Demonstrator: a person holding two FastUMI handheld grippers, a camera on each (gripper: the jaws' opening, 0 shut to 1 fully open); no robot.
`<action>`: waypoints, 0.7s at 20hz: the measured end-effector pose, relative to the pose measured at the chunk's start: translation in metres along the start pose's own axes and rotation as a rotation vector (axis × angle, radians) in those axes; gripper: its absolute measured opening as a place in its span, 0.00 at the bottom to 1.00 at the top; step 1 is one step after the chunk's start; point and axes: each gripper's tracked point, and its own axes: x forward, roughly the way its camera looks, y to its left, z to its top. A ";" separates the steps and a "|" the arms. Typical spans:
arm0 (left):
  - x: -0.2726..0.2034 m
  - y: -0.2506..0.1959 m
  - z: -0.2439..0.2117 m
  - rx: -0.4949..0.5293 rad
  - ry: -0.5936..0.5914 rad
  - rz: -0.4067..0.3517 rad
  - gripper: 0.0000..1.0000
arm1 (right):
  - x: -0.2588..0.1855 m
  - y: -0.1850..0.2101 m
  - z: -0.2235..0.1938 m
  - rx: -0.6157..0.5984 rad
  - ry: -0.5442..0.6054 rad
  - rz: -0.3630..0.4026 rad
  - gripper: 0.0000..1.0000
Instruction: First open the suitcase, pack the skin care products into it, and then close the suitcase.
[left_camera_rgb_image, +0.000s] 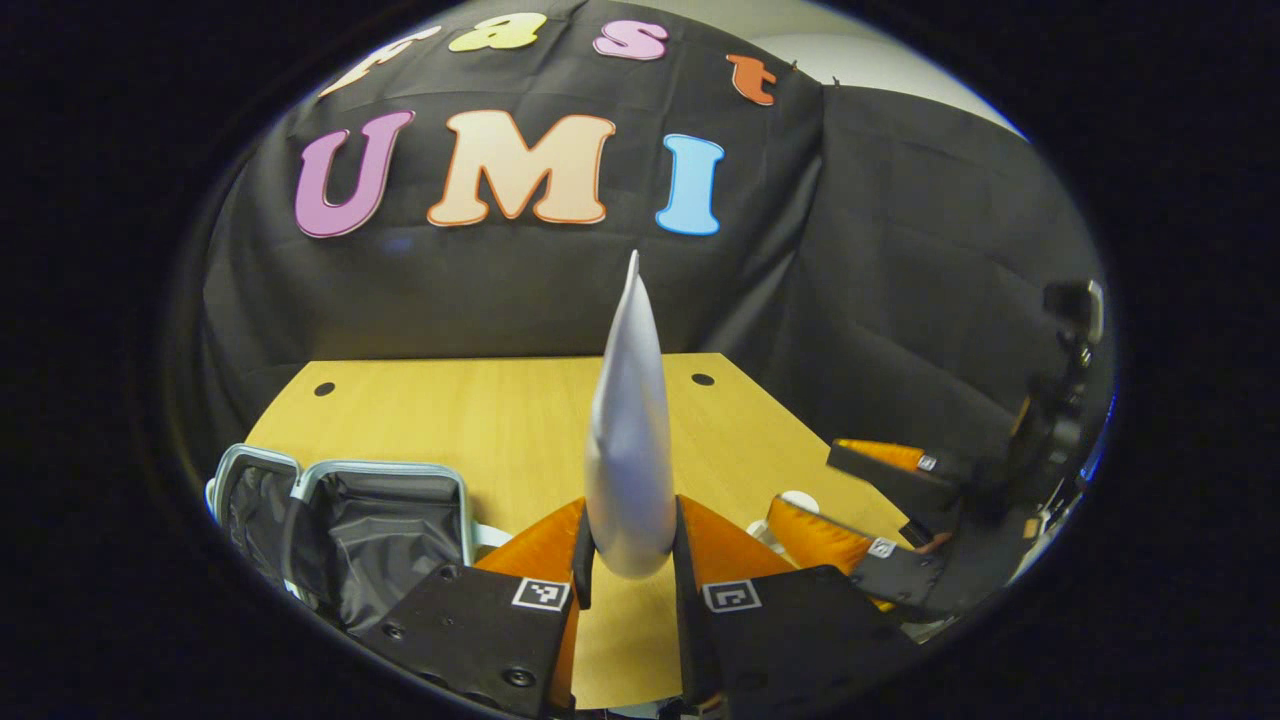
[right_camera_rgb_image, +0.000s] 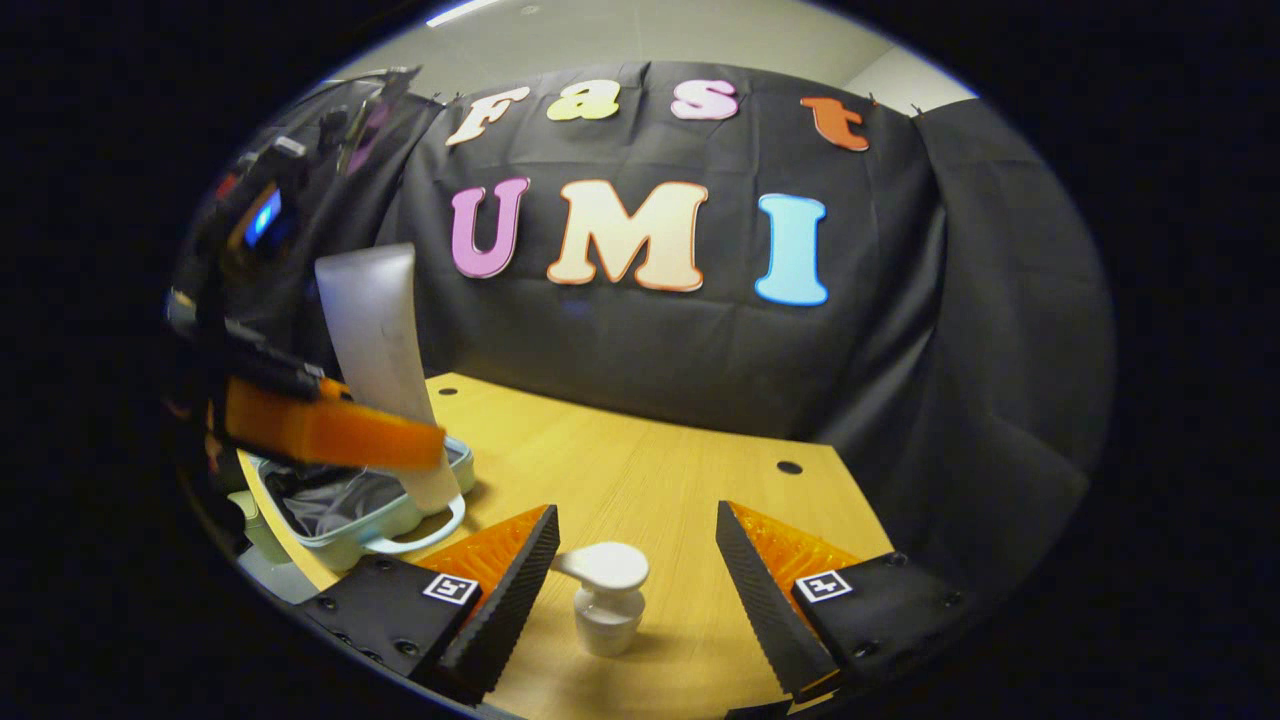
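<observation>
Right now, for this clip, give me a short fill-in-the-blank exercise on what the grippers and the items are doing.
1. The left gripper is shut on a white ____.
2. The suitcase on the table lies ____.
3. The pump bottle stands between the fingers of the ____ gripper, whose jaws are apart.

Missing words: tube; open; right

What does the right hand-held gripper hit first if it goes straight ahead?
Likely the pump bottle: it stands on the table between the open fingers of the right hand-held gripper, though depth is unclear.
</observation>
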 end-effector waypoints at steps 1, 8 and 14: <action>-0.006 0.005 0.002 -0.007 -0.002 0.015 0.34 | 0.003 0.003 0.008 0.010 -0.028 0.005 1.00; -0.036 0.037 0.004 -0.039 -0.007 0.117 0.34 | 0.012 0.022 -0.014 -0.017 -0.001 0.063 0.99; -0.056 0.055 0.007 -0.045 -0.016 0.177 0.34 | 0.029 0.019 -0.099 -0.050 0.178 0.049 0.99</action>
